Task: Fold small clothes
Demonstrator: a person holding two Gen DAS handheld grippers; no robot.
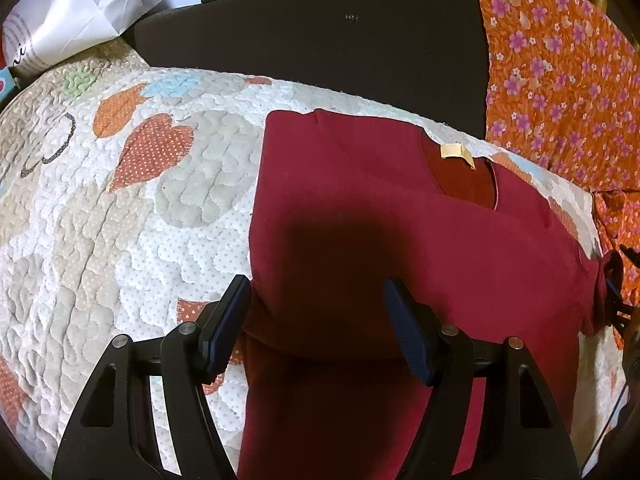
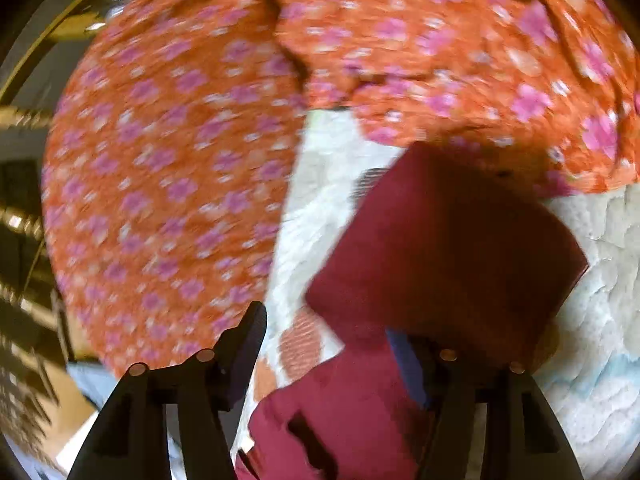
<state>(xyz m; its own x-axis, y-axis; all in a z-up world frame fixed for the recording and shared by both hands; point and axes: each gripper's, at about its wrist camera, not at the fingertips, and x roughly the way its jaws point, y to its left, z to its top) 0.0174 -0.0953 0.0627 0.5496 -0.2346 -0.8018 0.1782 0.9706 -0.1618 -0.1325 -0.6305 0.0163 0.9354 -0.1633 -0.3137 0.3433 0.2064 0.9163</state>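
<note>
A dark red shirt (image 1: 400, 232) lies flat on a quilted bedspread (image 1: 100, 208), collar and cream label (image 1: 456, 151) toward the far side. My left gripper (image 1: 316, 292) is open, hovering over the shirt's left edge, one finger (image 1: 228, 316) above the quilt, the other (image 1: 408, 332) above the cloth. In the blurred right wrist view a sleeve of the red shirt (image 2: 444, 248) lies on the quilt (image 2: 600, 320). My right gripper (image 2: 328, 328) is open over the sleeve's base, with red cloth between its fingers.
An orange cloth with pink flowers (image 1: 560, 64) lies at the right, also filling the right wrist view (image 2: 168, 184). A dark cushion (image 1: 312, 36) sits behind the quilt. White paper bags (image 1: 72, 12) are at the far left.
</note>
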